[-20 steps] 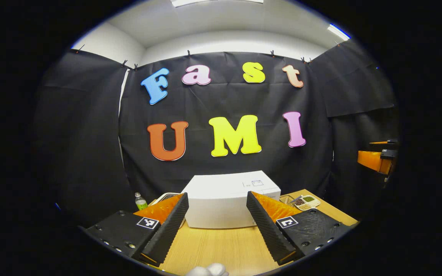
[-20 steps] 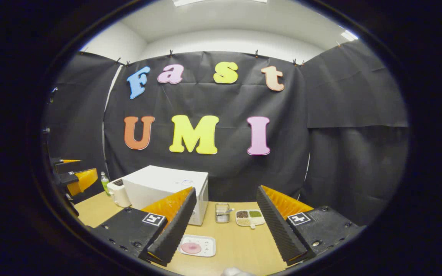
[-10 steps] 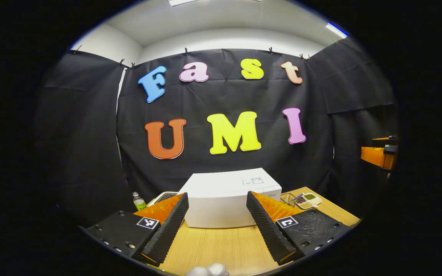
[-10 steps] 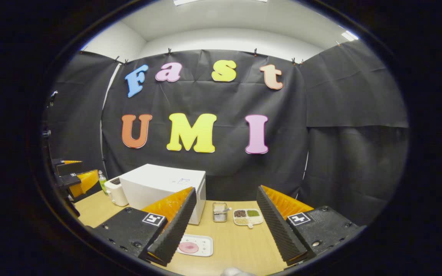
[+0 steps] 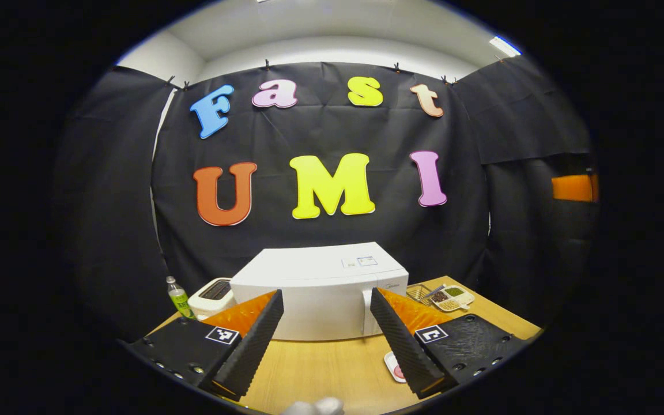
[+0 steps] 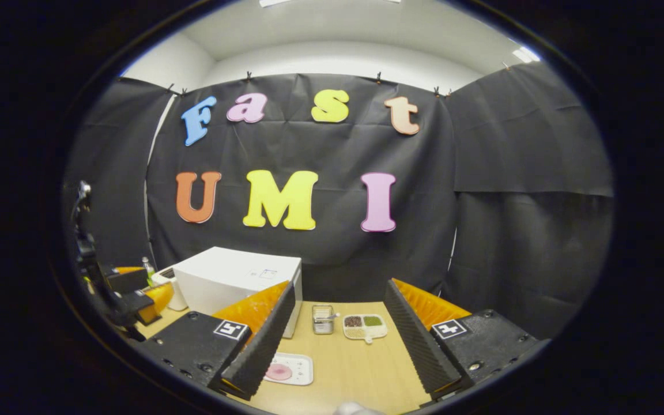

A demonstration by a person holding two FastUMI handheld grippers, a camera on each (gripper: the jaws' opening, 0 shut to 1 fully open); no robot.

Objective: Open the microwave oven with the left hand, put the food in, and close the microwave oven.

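Left gripper view: left gripper [image 5: 325, 340] spread wide, empty, above the table [image 5: 320, 374]; white microwave [image 5: 317, 291] straight ahead, door closed, front facing the camera, long axis left-right. Right gripper view: right gripper [image 6: 335, 340] spread, empty; food tray [image 6: 289, 369] flat on the table near its left finger, microwave back-left, left gripper far left.
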